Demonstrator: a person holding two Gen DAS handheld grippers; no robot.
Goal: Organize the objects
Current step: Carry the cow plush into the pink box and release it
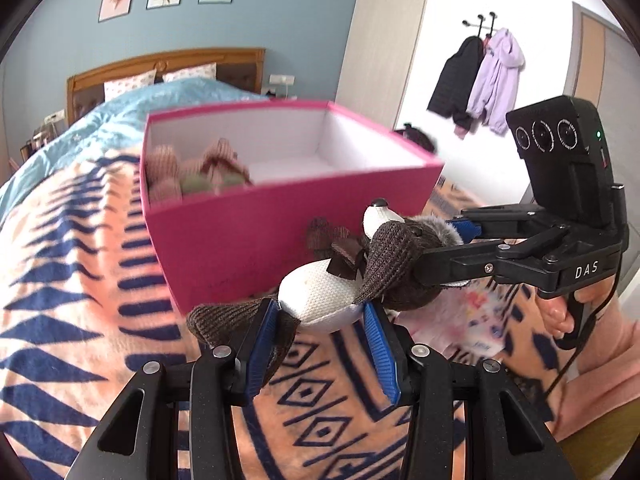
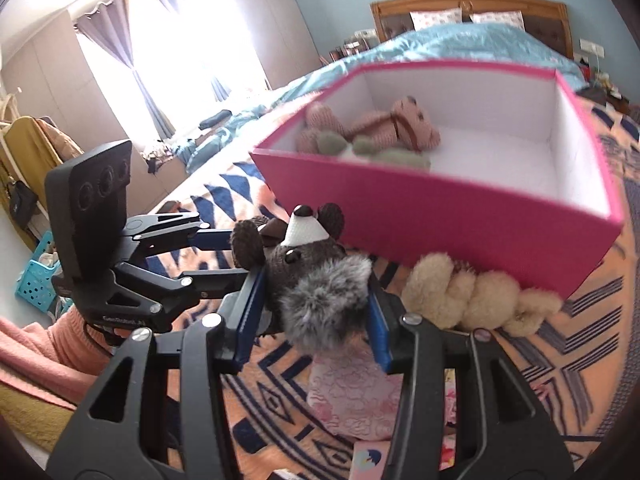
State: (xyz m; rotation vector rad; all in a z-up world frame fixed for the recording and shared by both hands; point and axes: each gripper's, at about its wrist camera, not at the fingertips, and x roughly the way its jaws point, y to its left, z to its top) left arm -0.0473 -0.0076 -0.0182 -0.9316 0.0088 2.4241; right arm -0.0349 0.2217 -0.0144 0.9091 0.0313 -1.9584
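Note:
A brown knitted plush dog (image 1: 384, 256) with a white belly, white snout and brown bow hangs between both grippers above the bed. My left gripper (image 1: 320, 312) is shut on its lower body. My right gripper (image 2: 316, 292) is shut on its head and grey fur (image 2: 320, 304); it also shows in the left wrist view (image 1: 444, 252). An open pink box (image 1: 256, 232) with white inside stands just beyond the dog. It holds a pink knitted teddy (image 2: 400, 124) and a green plush (image 2: 384, 152). The left gripper also shows in the right wrist view (image 2: 240, 252).
A cream plush toy (image 2: 480, 296) lies against the box's front wall. A pink printed cloth (image 2: 348, 396) lies on the orange and navy patterned blanket (image 1: 80, 280). Beyond are a blue duvet (image 1: 160, 100), pillows and a wooden headboard. Jackets (image 1: 480, 84) hang on the wall.

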